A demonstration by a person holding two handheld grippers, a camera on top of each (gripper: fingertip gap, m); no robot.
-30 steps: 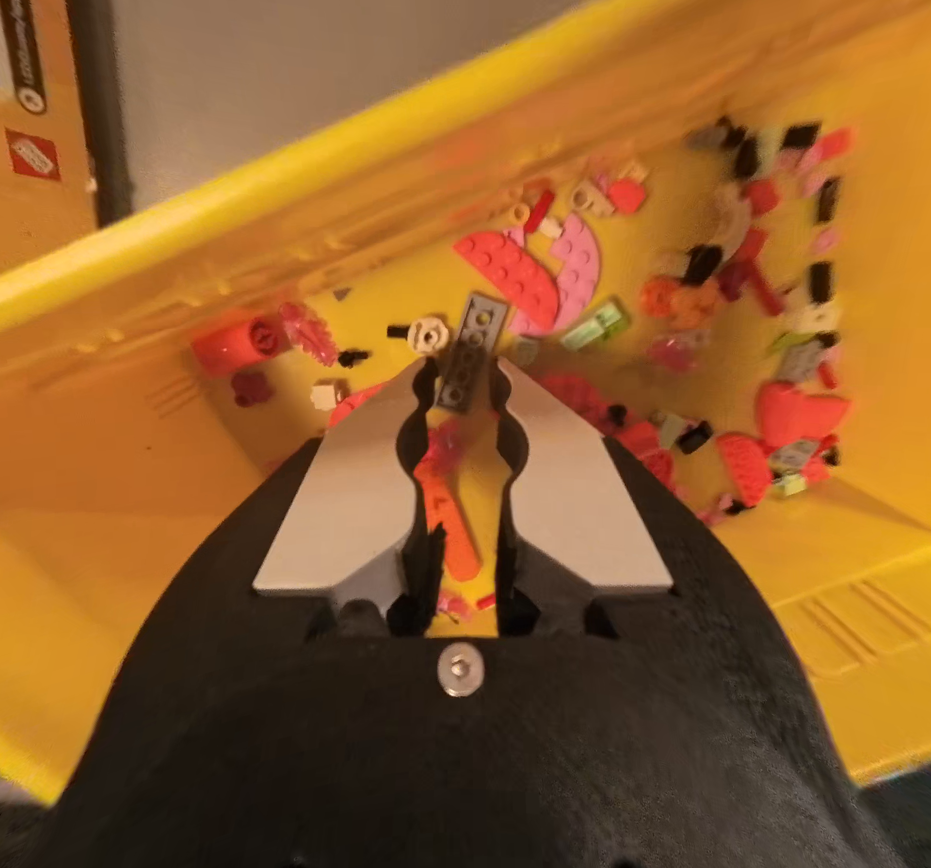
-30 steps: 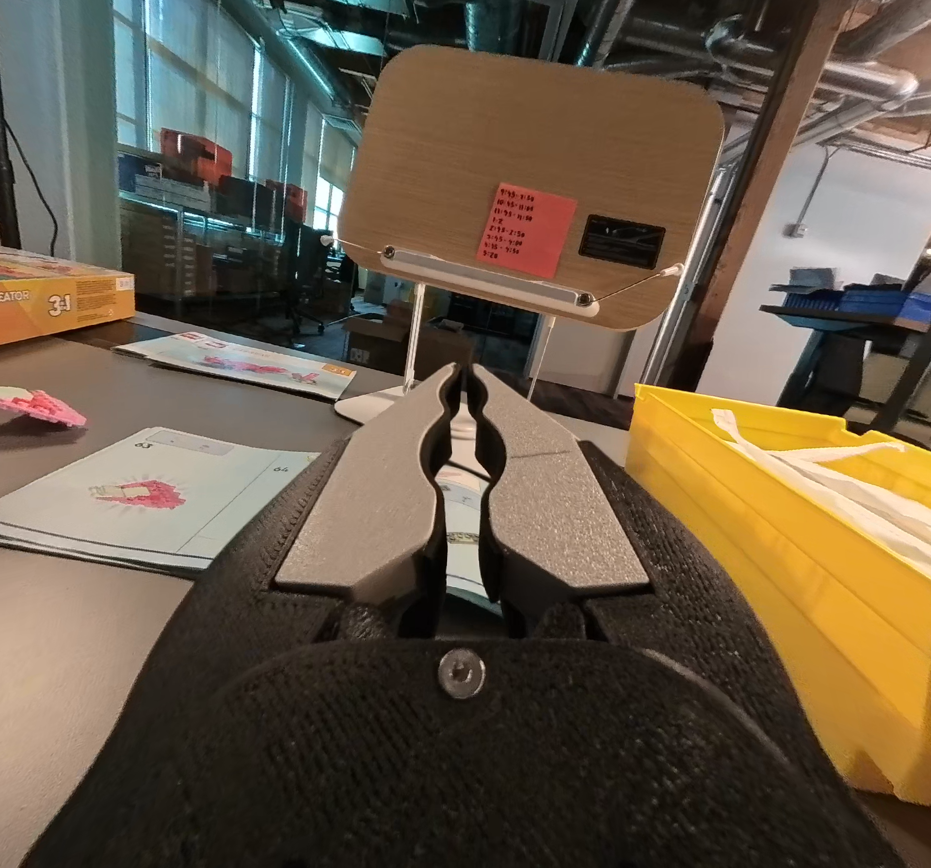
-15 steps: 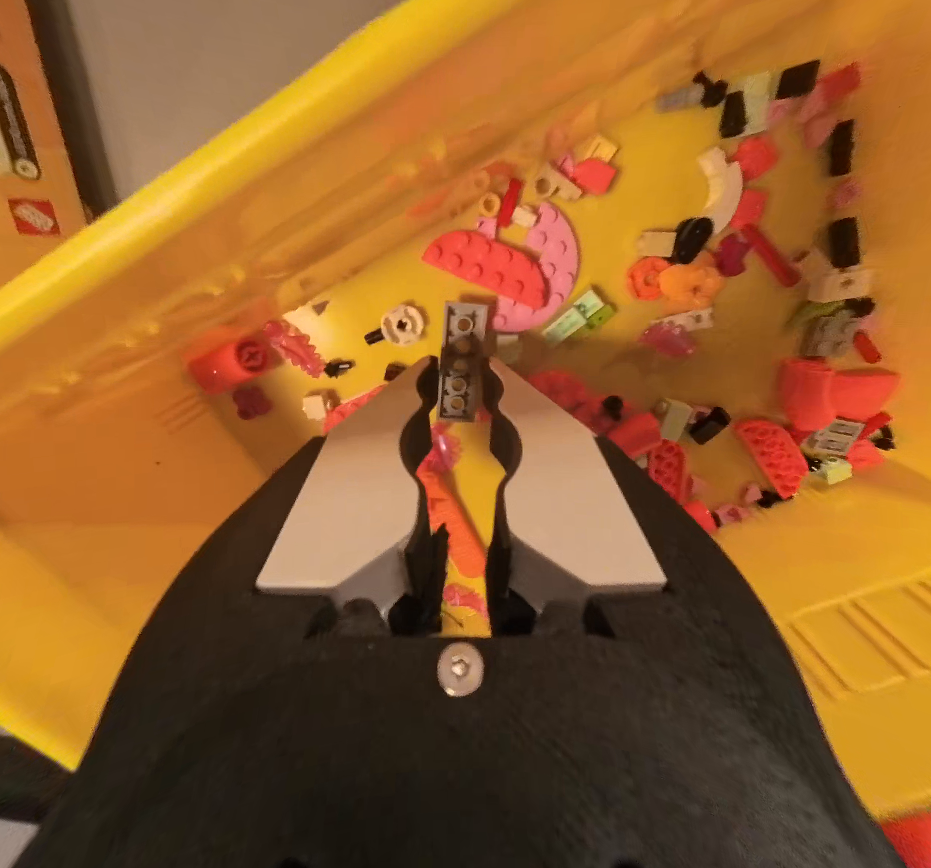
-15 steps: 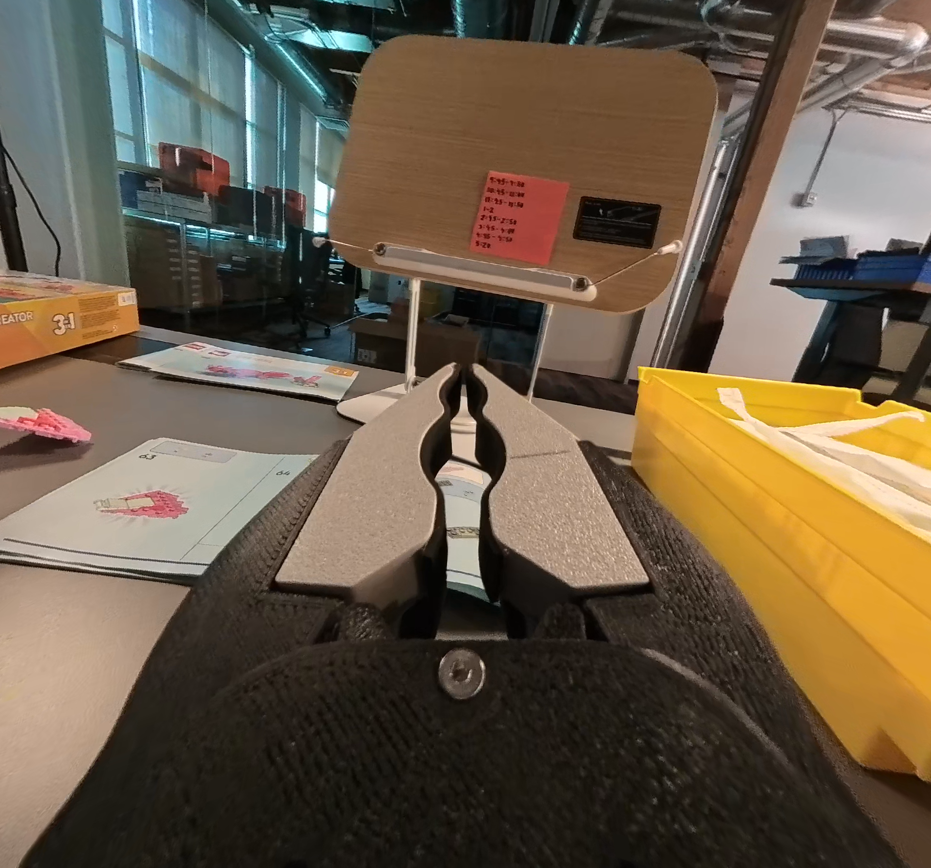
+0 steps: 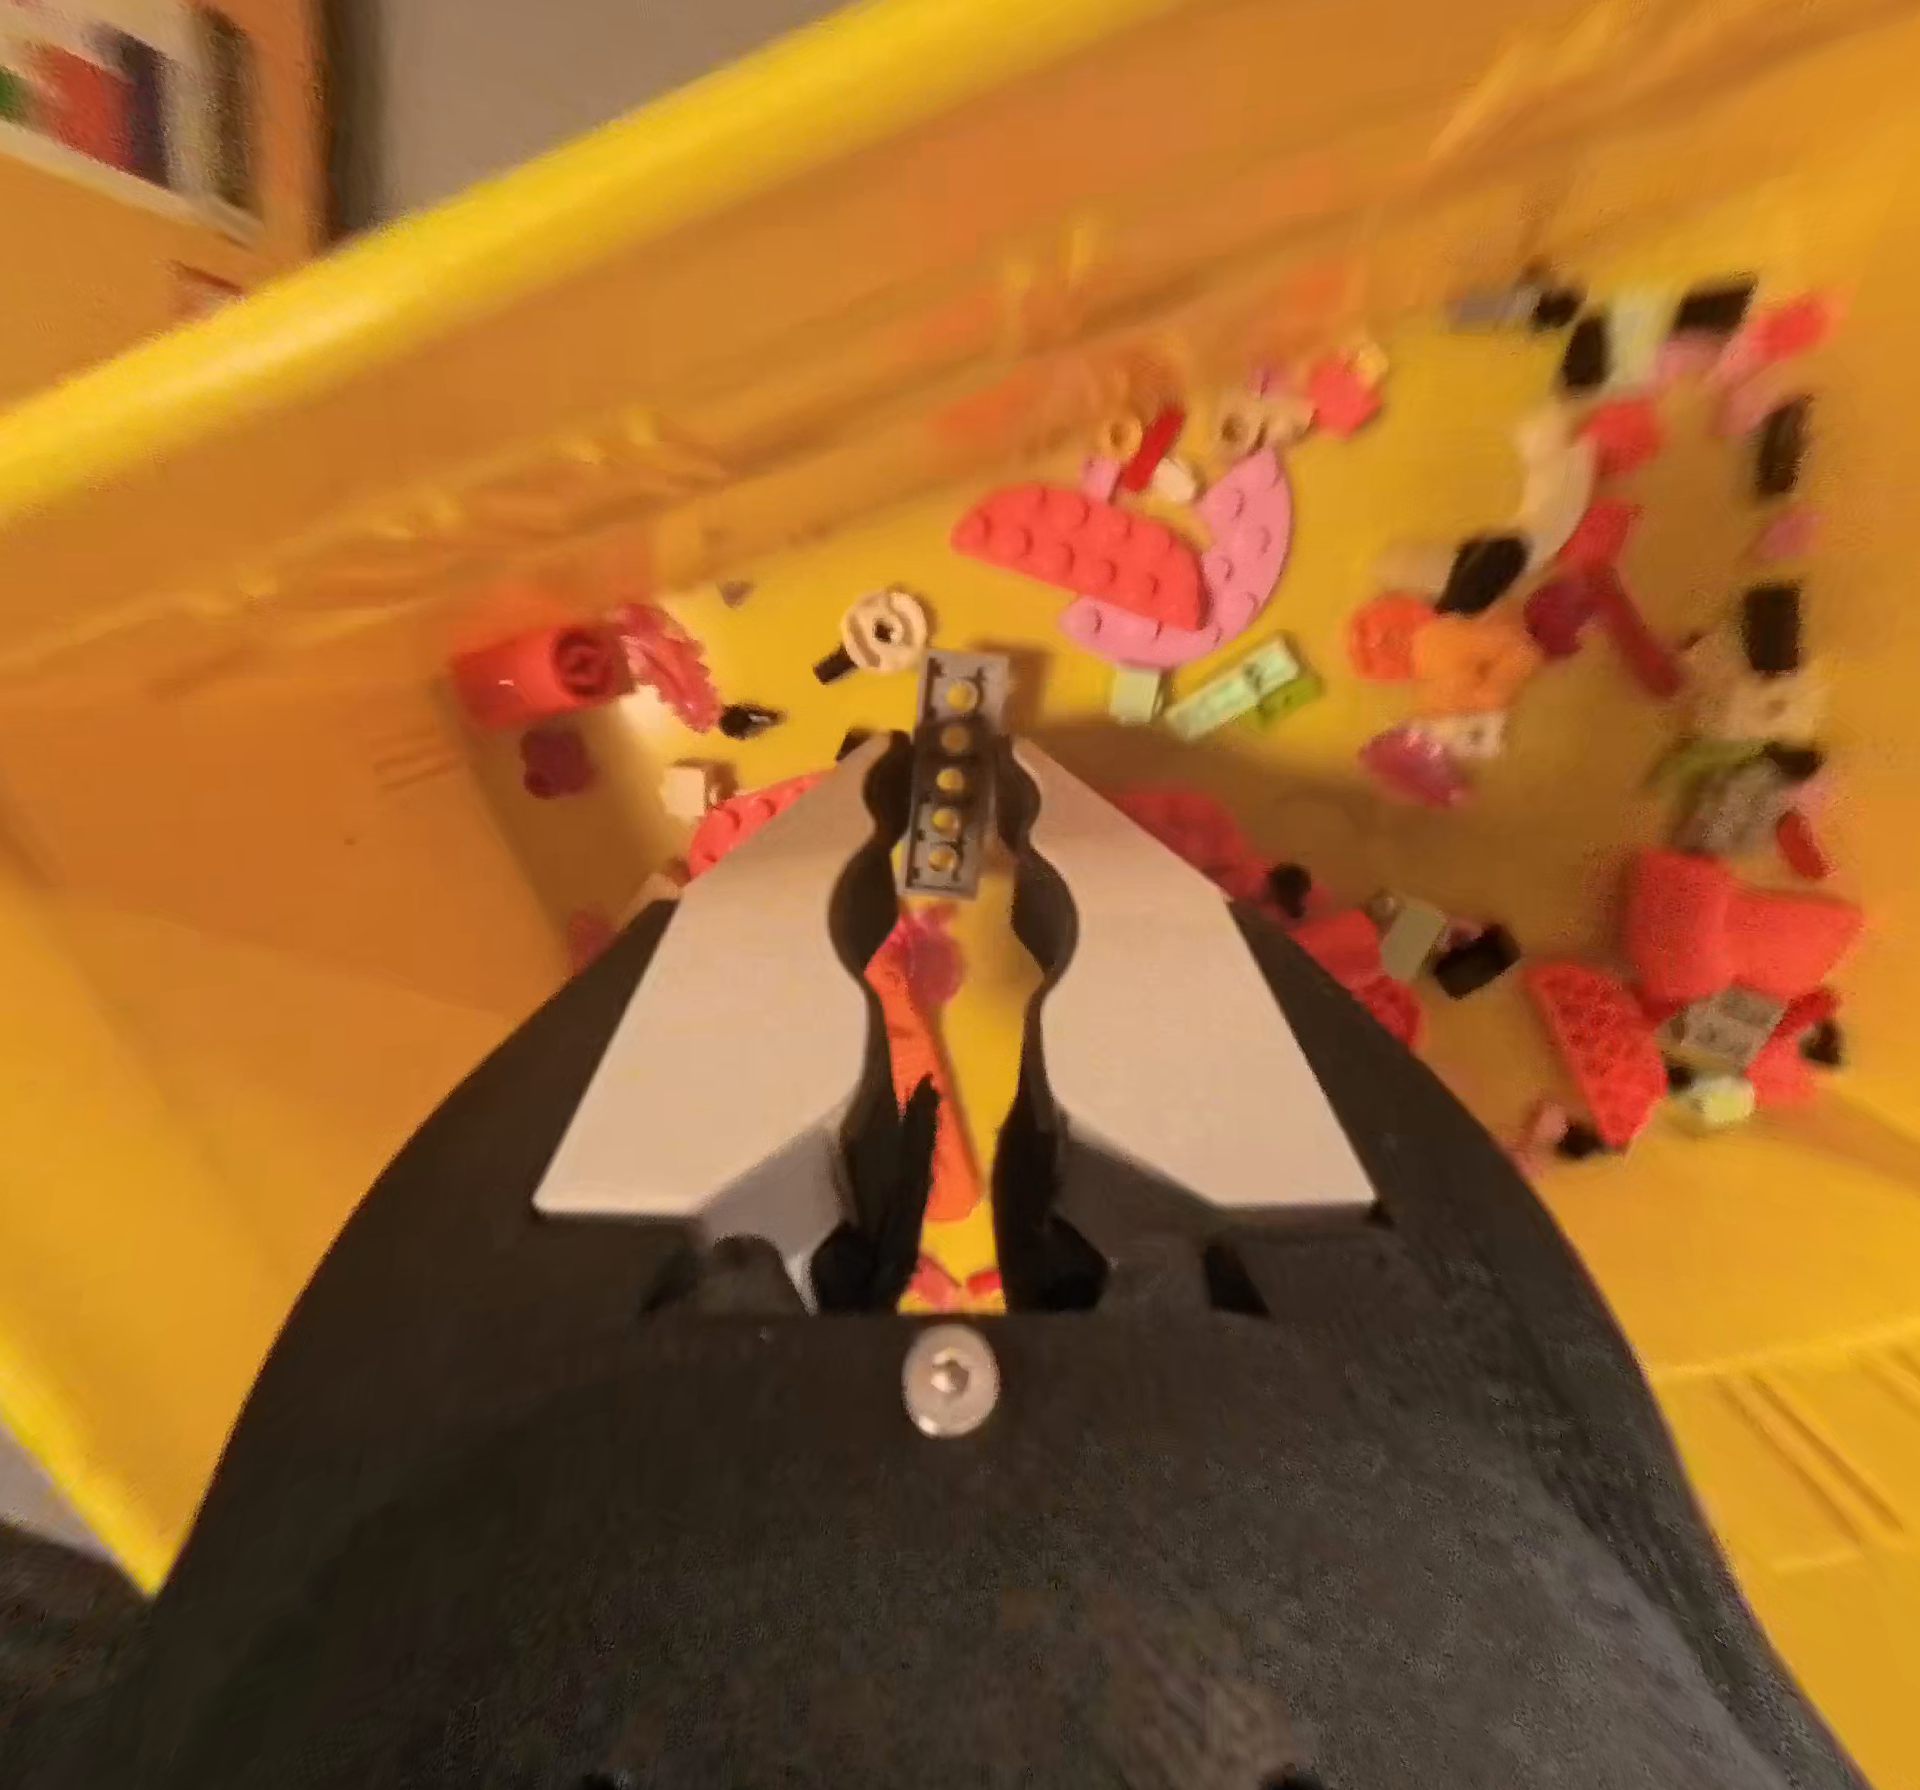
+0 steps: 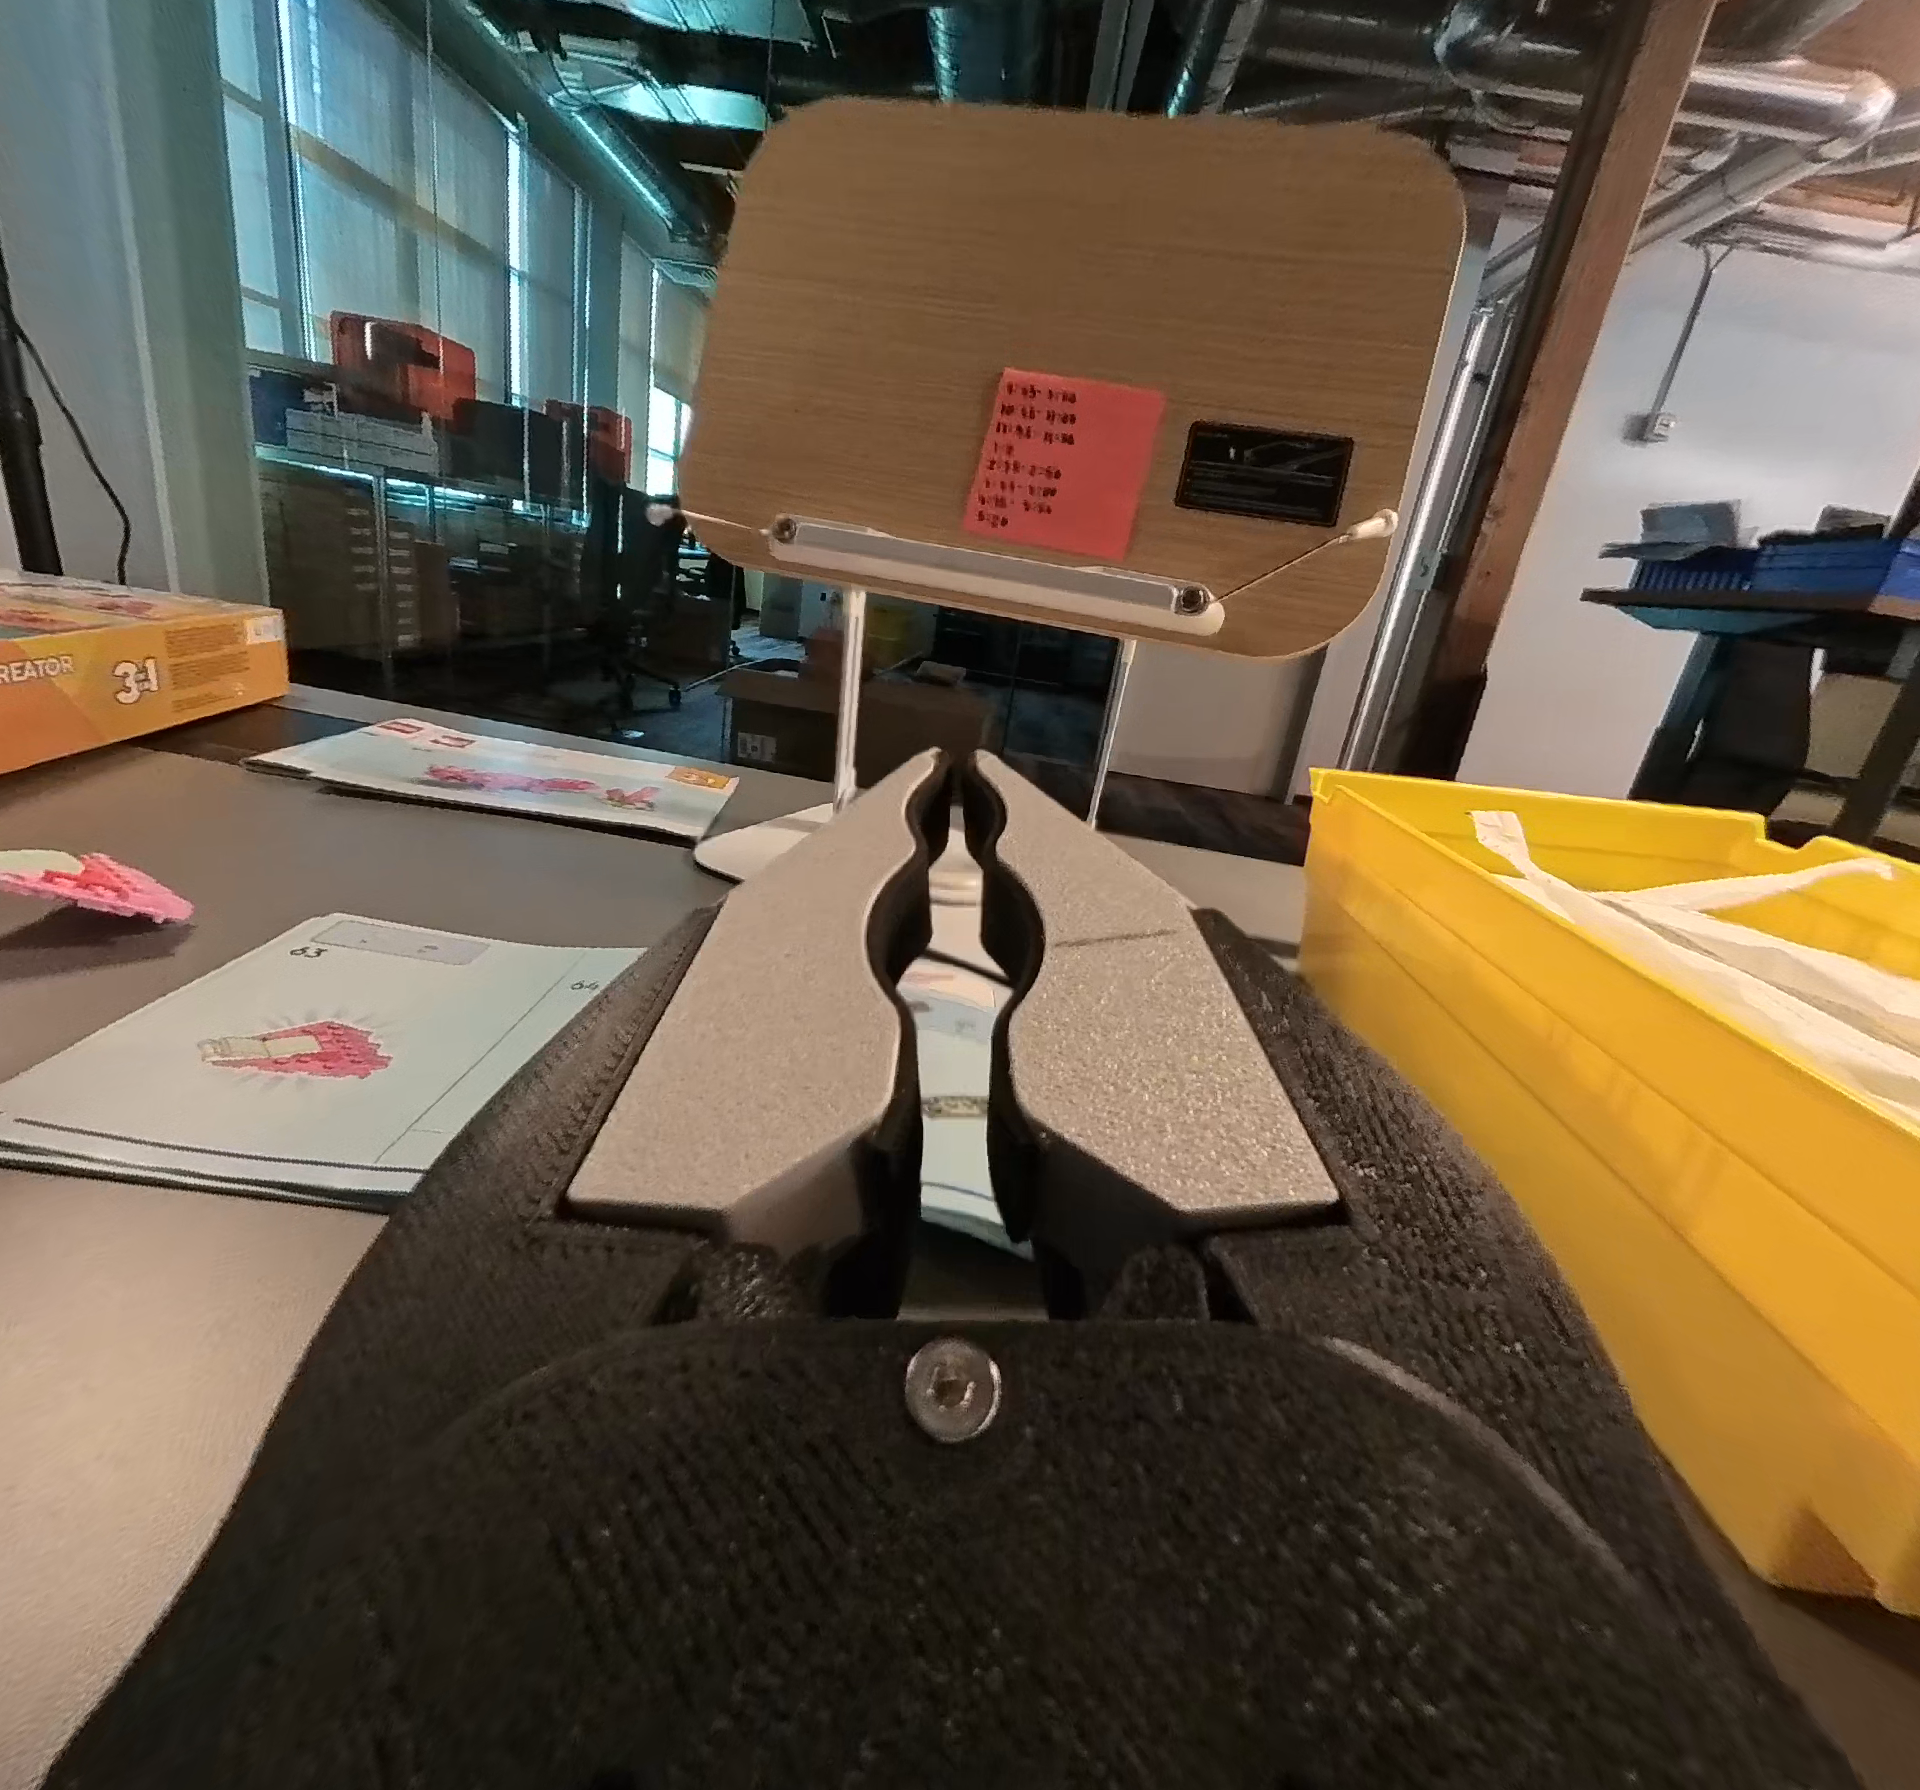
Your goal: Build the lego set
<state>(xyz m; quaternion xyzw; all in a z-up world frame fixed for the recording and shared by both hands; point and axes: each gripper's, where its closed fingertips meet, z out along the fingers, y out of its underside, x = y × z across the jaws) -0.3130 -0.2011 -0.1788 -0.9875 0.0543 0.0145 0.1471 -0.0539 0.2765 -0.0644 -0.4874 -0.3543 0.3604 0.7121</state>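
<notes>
My left gripper (image 5: 948,753) is inside a yellow bin (image 5: 623,213) and is shut on a narrow grey plate with a row of holes (image 5: 961,701). The plate stands lengthwise between the fingertips, with its far end sticking out past them, above the loose bricks on the bin floor. A white round piece (image 5: 883,631) and a coral half-round plate (image 5: 1081,545) lie just beyond it. My right gripper (image 6: 954,764) is shut with nothing between its pads. It hovers low over the dark table, facing a wooden book stand (image 6: 1039,286).
Several loose red, pink, black and green bricks (image 5: 1621,701) cover the bin floor. In the right wrist view an open instruction booklet (image 6: 312,1044), a pink brick model (image 6: 94,883), a second booklet (image 6: 499,774) and an orange box (image 6: 135,670) lie to the left. A yellow bin (image 6: 1558,1065) stands to the right. My hands' fingertips stand some 55 cm from each other. The pink brick model (image 6: 94,883) is about 30 cm from both grippers' fingertips.
My left gripper's jaws closed onto the grey plate and lifted it off the bin floor; it now sits straight between the fingertips. The right gripper stayed shut and barely moved.
</notes>
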